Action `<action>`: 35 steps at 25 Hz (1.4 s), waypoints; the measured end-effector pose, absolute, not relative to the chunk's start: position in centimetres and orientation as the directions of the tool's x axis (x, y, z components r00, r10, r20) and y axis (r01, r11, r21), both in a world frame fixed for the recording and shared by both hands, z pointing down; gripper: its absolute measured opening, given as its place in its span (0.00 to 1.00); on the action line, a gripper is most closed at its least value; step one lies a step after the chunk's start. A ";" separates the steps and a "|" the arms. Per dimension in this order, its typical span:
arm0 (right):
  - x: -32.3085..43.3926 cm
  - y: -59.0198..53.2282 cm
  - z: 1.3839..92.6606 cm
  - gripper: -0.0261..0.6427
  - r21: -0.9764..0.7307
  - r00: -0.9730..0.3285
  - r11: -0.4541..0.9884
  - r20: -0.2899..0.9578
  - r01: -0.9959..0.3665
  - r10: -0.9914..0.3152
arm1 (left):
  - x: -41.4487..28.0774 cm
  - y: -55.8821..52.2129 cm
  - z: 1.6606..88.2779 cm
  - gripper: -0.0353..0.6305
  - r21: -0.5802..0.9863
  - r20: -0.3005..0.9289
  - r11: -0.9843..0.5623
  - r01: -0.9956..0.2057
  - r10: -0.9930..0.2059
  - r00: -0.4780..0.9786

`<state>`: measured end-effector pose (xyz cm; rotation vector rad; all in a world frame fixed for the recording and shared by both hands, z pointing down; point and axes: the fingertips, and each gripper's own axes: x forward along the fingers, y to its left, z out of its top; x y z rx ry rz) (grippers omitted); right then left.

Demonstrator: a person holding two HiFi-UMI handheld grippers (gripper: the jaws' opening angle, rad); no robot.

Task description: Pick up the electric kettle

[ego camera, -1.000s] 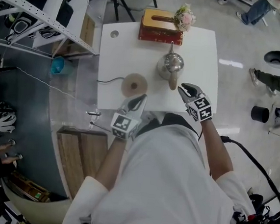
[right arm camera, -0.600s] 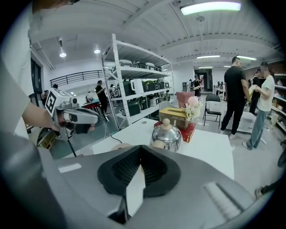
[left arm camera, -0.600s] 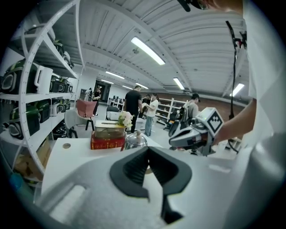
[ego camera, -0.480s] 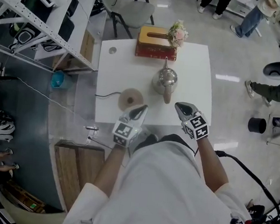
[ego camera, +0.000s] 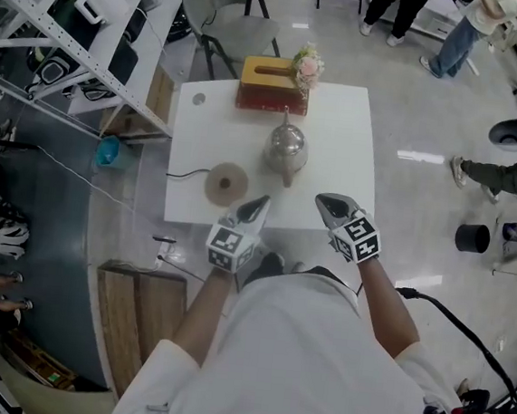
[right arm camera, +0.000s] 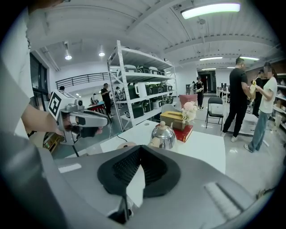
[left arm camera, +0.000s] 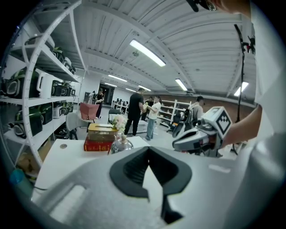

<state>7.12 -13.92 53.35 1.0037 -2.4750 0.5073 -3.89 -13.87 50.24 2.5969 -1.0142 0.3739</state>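
Note:
The steel electric kettle (ego camera: 285,148) stands upright on the white table (ego camera: 338,136), its pale handle toward me. It also shows past the jaws as the kettle (left arm camera: 121,145) in the left gripper view and the kettle (right arm camera: 163,136) in the right gripper view. Its round base (ego camera: 226,183) lies to its left, apart from it. My left gripper (ego camera: 261,202) hovers at the table's near edge, shut and empty. My right gripper (ego camera: 324,202) is also shut with nothing in it, near the front edge and short of the kettle.
A tan tissue box on a red box (ego camera: 268,84) and a flower bunch (ego camera: 306,67) stand at the table's far edge. A cord (ego camera: 184,174) runs left from the base. Metal shelves (ego camera: 67,19) lie left, a chair (ego camera: 214,6) behind, people (ego camera: 457,30) beyond.
Both grippers have drawn back from the kettle toward the table's near edge. The right jaws, slightly apart before, now stand shut. The kettle has stayed on the table.

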 end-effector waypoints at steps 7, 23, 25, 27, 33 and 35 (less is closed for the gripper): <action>9.5 -9.4 52.0 0.04 -0.173 -0.684 0.703 0.476 -0.690 -0.554 | -1.1 -10.1 48.8 0.06 0.193 0.338 -0.665 -0.722 -0.646 0.685; 12.8 0.0 50.8 0.04 -0.202 -0.712 0.707 0.421 -0.678 -0.562 | 1.8 0.7 46.4 0.06 0.165 0.313 -0.621 -0.767 -0.704 0.637; 12.4 0.8 50.6 0.04 -0.202 -0.715 0.711 0.418 -0.674 -0.560 | 1.5 1.6 46.3 0.06 0.163 0.317 -0.618 -0.769 -0.706 0.634; 12.0 1.5 50.1 0.04 -0.202 -0.718 0.713 0.413 -0.672 -0.560 | 1.2 2.3 46.0 0.06 0.160 0.318 -0.618 -0.770 -0.706 0.633; 9.9 2.6 49.2 0.04 -0.190 -0.722 0.720 0.401 -0.668 -0.564 | -0.4 3.3 45.2 0.06 0.159 0.309 -0.628 -0.762 -0.701 0.643; 9.2 2.9 48.9 0.04 -0.185 -0.718 0.716 0.397 -0.673 -0.572 | -1.0 3.6 45.1 0.06 0.161 0.308 -0.634 -0.757 -0.696 0.648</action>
